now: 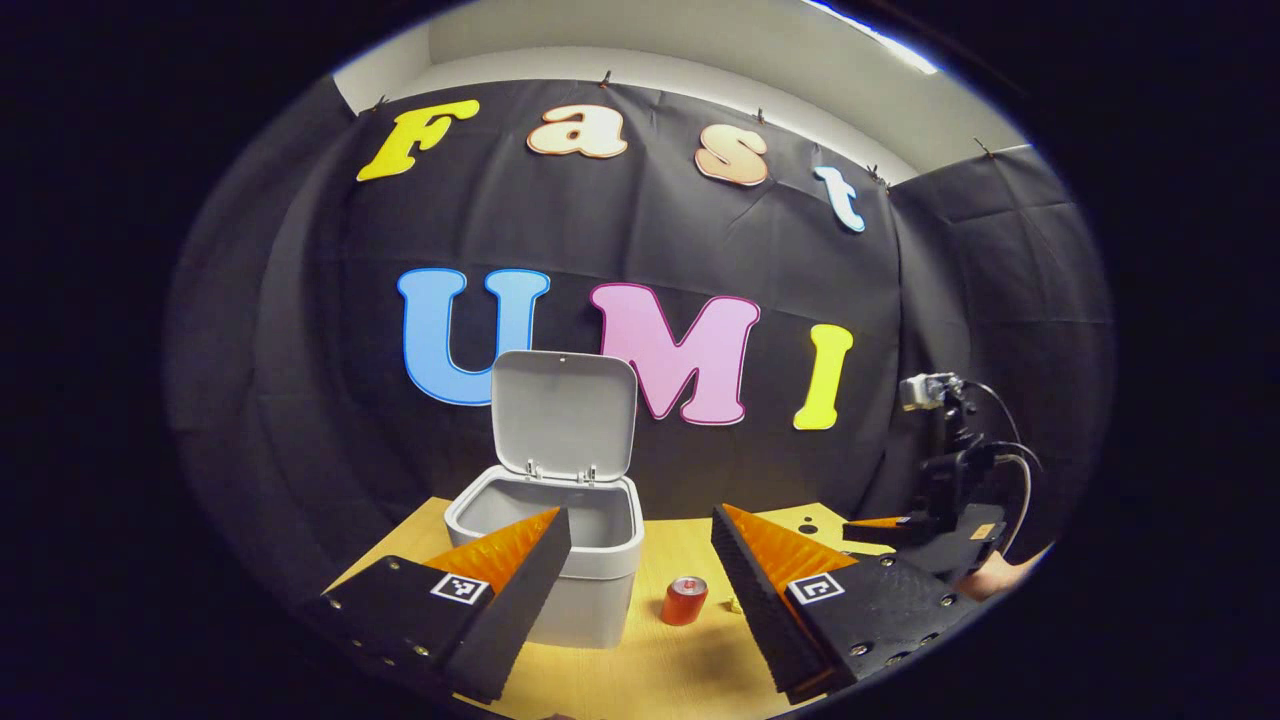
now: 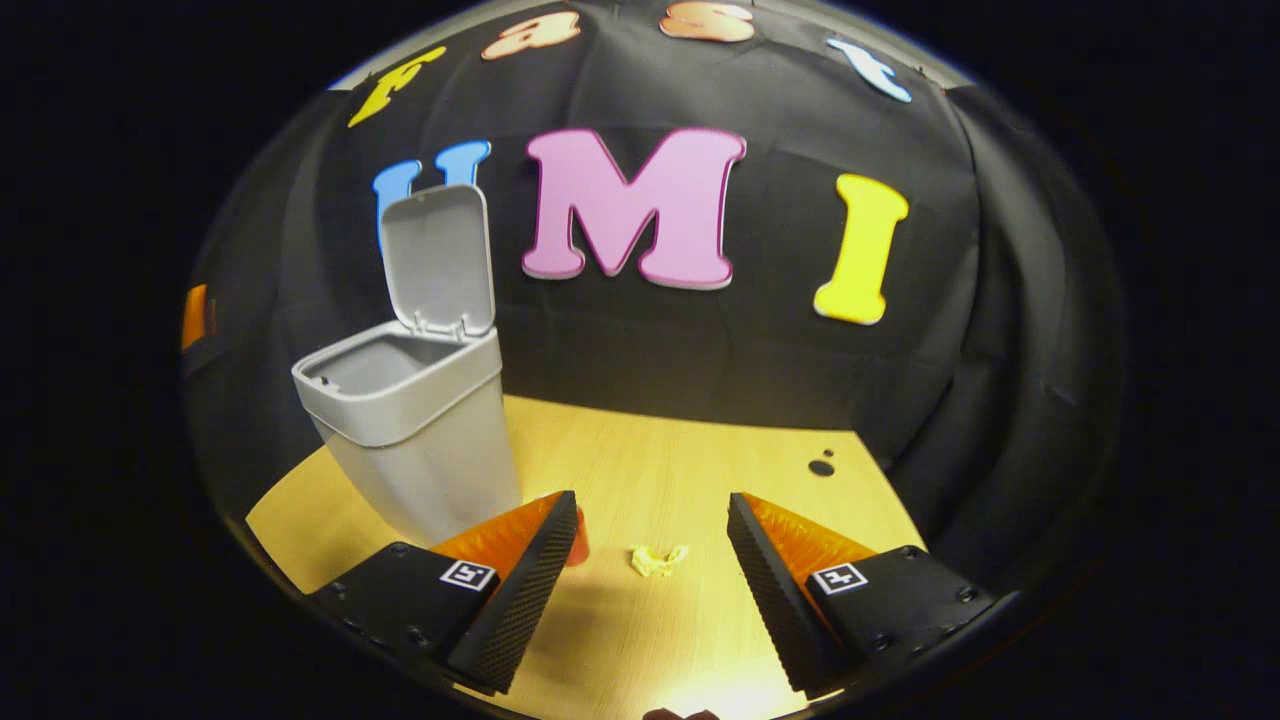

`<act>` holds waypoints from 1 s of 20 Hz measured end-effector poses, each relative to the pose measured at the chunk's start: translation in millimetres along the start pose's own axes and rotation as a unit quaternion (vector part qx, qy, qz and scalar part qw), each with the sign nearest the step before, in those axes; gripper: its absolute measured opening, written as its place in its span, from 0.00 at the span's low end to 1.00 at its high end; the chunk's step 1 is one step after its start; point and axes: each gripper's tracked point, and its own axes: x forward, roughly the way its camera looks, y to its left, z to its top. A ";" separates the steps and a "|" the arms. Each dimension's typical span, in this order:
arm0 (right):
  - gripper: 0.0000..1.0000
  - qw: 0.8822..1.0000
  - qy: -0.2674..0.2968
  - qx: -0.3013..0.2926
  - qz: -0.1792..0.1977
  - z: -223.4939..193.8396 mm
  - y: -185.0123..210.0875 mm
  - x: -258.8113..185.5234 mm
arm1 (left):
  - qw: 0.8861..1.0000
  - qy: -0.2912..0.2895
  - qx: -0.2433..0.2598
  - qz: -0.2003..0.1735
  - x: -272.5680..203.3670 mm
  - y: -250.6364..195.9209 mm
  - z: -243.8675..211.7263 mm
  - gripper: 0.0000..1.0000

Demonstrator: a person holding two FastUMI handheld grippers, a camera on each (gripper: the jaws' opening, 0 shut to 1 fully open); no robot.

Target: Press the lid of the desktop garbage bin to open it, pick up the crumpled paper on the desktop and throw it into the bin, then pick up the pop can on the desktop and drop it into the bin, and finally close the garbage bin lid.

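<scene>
Booth hung with black cloth; pale wooden table (image 2: 700, 450) in front of it, with small dark holes near its far right corner. Item one: grey bin (image 2: 420, 440), standing on the left part of the table, its lid (image 2: 440, 260) swung up on the rear hinge and standing nearly upright, so the opening step looks done. Item two: crumpled paper (image 2: 658, 559), small and yellowish, lying loose on the bare table; in the right gripper view it sits just ahead of the right claw (image 2: 650, 545), between its two fingers and a little left of centre. Item three: red can (image 1: 685, 600), upright, just right of the bin's base and left of the paper; partly hidden behind a finger in the right gripper view. Right claw: fingers spread wide, nothing held, poised over the paper, clearly the nearer one. Left claw (image 1: 640, 570): likewise wide open and empty, facing the bin and can. Likely next move: lower the right claw straight onto the paper. Obstacle to note: the can stands near the paper on its left, and the bin stands beyond it.
</scene>
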 end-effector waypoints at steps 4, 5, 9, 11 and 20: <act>0.98 0.994 0.108 -0.005 0.015 -46.9 -12.3 42.3 | 0.999 0.022 0.002 0.029 -3.0 -0.2 -17.1 0.93; 0.98 0.992 0.127 -0.009 0.018 -56.9 -14.0 55.4 | 0.999 0.027 -0.001 0.036 -3.5 -0.6 -20.9 0.93; 0.98 0.978 0.199 -0.037 0.044 -101.3 -10.8 102.1 | 0.997 0.043 -0.002 0.063 -4.9 -1.1 -30.4 0.93; 0.99 0.969 0.234 -0.064 0.046 -124.1 -14.9 115.6 | 0.996 0.052 0.003 0.075 -6.1 -1.8 -35.2 0.93; 0.99 0.950 0.277 -0.125 0.068 -164.7 -13.8 147.7 | 0.989 0.082 0.010 0.120 -10.8 -6.0 -52.3 0.93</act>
